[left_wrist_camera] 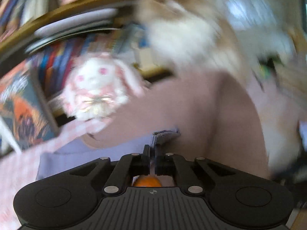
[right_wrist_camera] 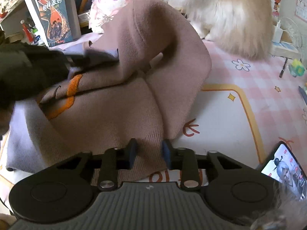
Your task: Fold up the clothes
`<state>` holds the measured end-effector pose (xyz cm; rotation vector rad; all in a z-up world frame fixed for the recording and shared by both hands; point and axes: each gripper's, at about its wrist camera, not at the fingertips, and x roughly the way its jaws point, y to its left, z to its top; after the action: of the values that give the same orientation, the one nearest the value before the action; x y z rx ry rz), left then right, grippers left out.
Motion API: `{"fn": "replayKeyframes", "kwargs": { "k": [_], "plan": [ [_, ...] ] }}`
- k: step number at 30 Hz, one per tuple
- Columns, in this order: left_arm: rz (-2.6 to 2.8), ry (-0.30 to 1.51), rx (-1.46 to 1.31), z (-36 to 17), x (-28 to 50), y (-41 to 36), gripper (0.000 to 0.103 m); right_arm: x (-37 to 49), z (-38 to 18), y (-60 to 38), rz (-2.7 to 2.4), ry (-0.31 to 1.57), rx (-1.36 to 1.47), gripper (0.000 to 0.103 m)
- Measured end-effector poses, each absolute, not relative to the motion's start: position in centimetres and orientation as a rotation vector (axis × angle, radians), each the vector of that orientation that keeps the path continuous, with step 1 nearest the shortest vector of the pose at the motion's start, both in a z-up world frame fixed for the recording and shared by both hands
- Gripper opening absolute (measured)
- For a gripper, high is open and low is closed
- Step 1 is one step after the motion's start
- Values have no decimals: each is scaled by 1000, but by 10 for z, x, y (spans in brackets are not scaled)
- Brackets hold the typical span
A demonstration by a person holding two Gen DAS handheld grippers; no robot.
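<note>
Left wrist view: blurred — the left gripper [left_wrist_camera: 152, 153] has its jaws pinched tight on a grey-lilac edge of the sweater [left_wrist_camera: 191, 115].
Behind it: a plush rabbit [left_wrist_camera: 96, 84] and books [left_wrist_camera: 57, 65].
Right wrist view: the right gripper [right_wrist_camera: 148, 149] has its fingers [right_wrist_camera: 132, 149] narrowed on the sweater's ribbed hem — pads against the knit.
Sweater: brown, orange trim, bunched on the pink checked mat [right_wrist_camera: 249, 88].
Nearby: a fluffy cat [right_wrist_camera: 220, 9] behind, a phone [right_wrist_camera: 284, 168] at right.
</note>
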<state>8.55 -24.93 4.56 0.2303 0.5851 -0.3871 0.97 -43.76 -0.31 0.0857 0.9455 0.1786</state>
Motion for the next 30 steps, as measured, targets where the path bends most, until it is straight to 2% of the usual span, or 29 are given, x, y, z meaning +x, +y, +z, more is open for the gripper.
{"fn": "replayKeyframes", "kwargs": {
  "k": [3, 8, 11, 17, 18, 20, 22, 24, 26, 30],
  "plan": [
    [-303, 518, 116, 70, 94, -200, 3, 9, -2, -433, 166, 947, 93, 10],
    [-72, 382, -53, 120, 93, -68, 2, 8, -1, -427, 99, 949, 106, 9],
    [96, 335, -36, 140, 89, 7, 3, 8, 0, -422, 53, 949, 117, 9],
    [471, 392, 0, 135, 80, 138, 3, 0, 10, -412, 12, 935, 150, 9],
    [514, 416, 15, 128, 78, 152, 8, -1, 11, -410, 13, 934, 155, 9],
    [533, 487, 26, 115, 72, 159, 19, -4, 13, -406, 11, 936, 159, 9],
    [489, 546, 25, 102, 61, 153, 24, -7, 13, -400, 8, 940, 159, 9],
    [333, 571, -6, 89, 41, 128, 40, -9, 12, -396, 0, 947, 156, 9],
    [146, 626, -77, 68, 20, 95, 50, -11, 11, -393, -9, 954, 159, 9],
    [-93, 773, -218, 23, -7, 33, 50, -12, 14, -392, -20, 958, 189, 9]
  ]
}}
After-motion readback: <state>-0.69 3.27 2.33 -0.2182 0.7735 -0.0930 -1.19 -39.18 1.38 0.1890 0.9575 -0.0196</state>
